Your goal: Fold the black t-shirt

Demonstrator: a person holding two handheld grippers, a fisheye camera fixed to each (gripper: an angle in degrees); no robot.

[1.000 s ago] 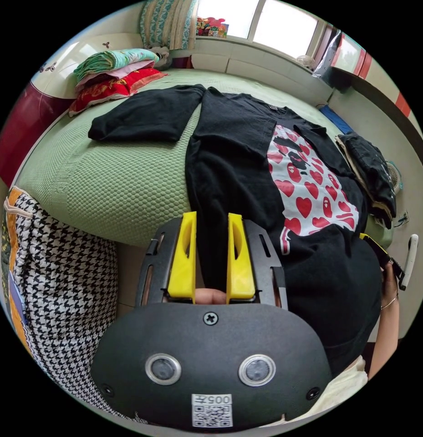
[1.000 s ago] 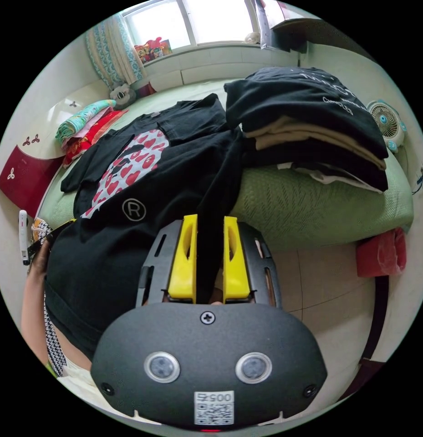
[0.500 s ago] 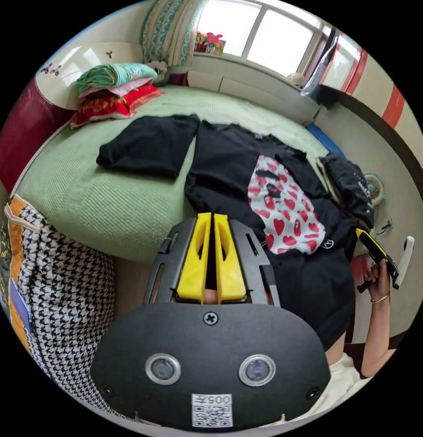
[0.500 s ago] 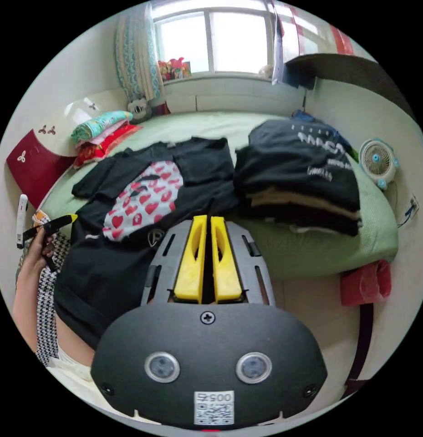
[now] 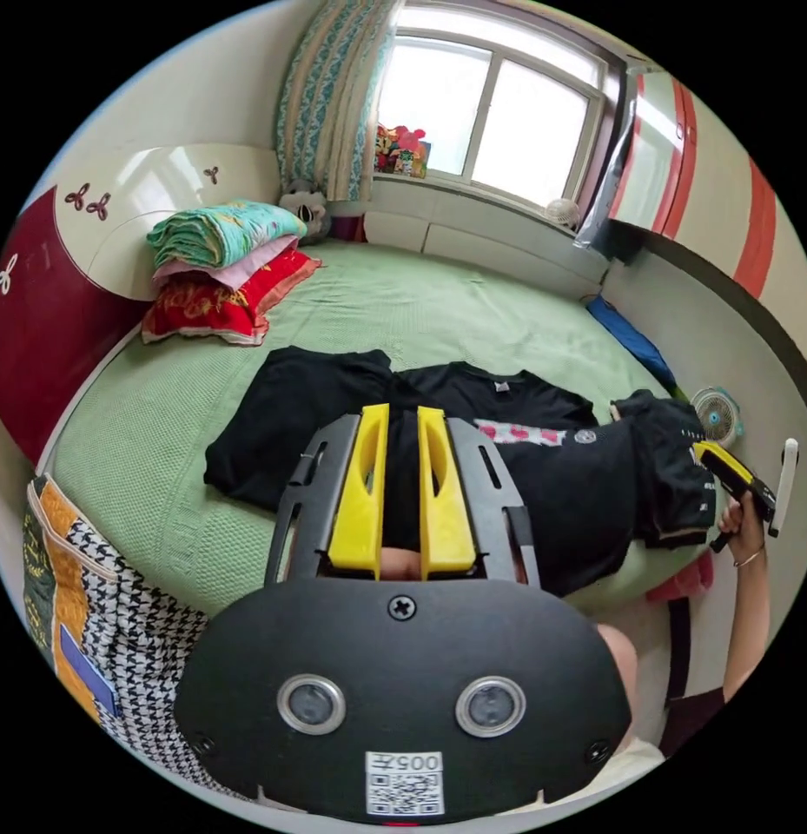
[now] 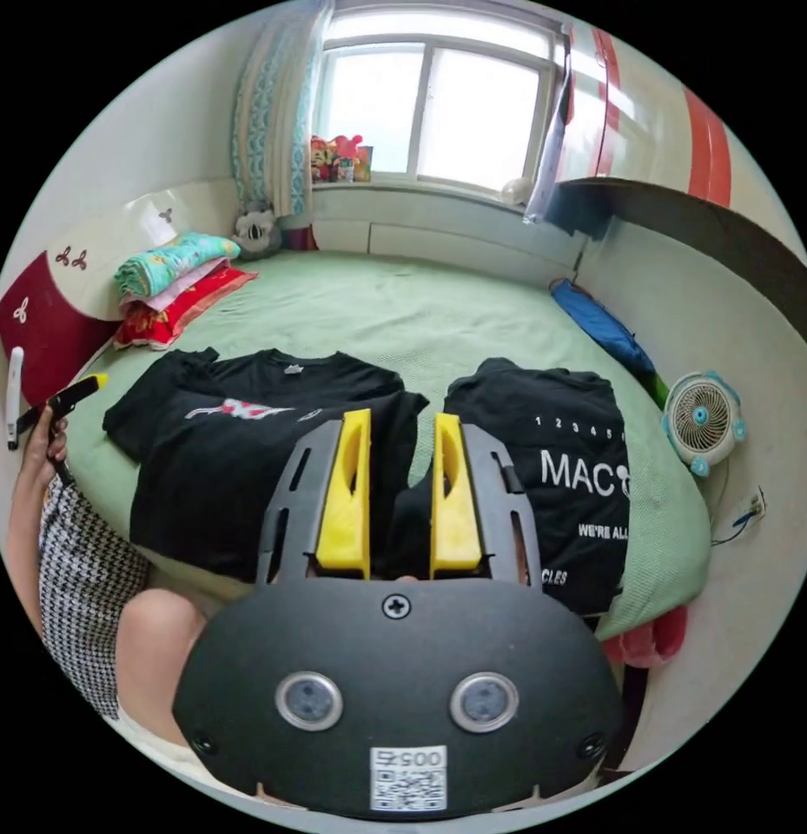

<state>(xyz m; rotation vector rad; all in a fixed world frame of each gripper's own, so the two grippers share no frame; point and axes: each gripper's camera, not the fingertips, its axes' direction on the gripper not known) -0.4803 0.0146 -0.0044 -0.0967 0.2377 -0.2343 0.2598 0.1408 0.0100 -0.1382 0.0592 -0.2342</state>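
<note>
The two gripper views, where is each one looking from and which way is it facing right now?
Left gripper view: rides the left gripper at the bed's near edge, facing the window across the black t-shirt; its yellow jaws stand apart, and the person's hand holds the other gripper at the right edge.
Right gripper view: rides the right gripper, facing the same window, between the t-shirt and the stack of folded clothes; a knee and an arm show at left.
Shared: the t-shirt, green bed, window, folded blankets, small fan.
</note>
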